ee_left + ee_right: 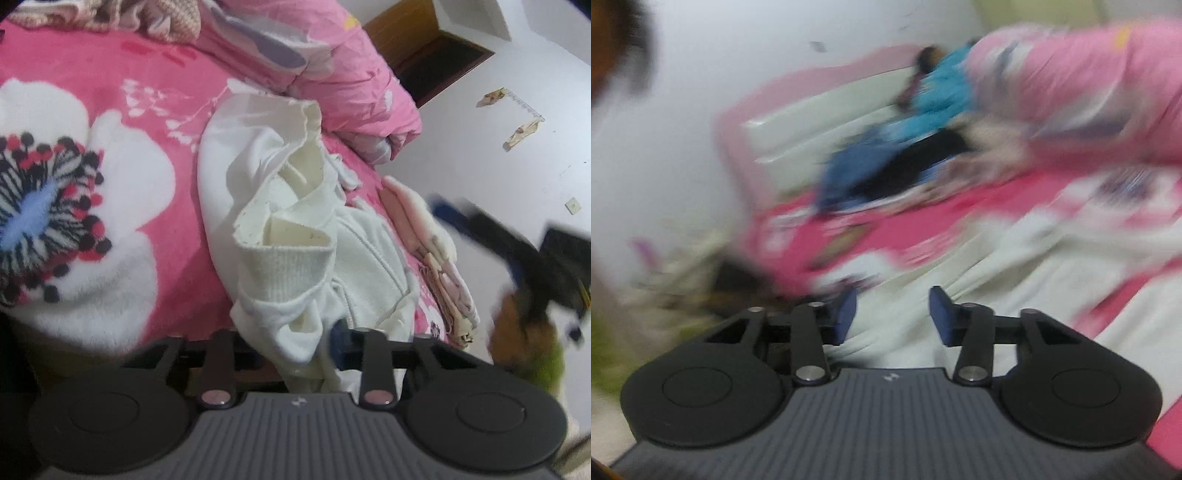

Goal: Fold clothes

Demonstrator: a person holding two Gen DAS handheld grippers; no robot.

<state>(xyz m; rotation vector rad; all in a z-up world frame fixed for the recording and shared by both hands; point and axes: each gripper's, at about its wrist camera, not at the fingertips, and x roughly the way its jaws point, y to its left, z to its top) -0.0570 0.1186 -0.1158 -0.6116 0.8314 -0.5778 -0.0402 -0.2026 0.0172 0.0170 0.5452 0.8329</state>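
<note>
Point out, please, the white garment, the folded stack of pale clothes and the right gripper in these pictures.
white garment (295,258): left wrist view, on its ribbed cuff band.
folded stack of pale clothes (436,254): left wrist view, on the top layer.
right gripper (892,314): right wrist view, midway between its blue fingertips.

The left tongs (325,343) pinch white cloth between their pads, while the right tongs (893,314) stand open, nothing between them.
</note>
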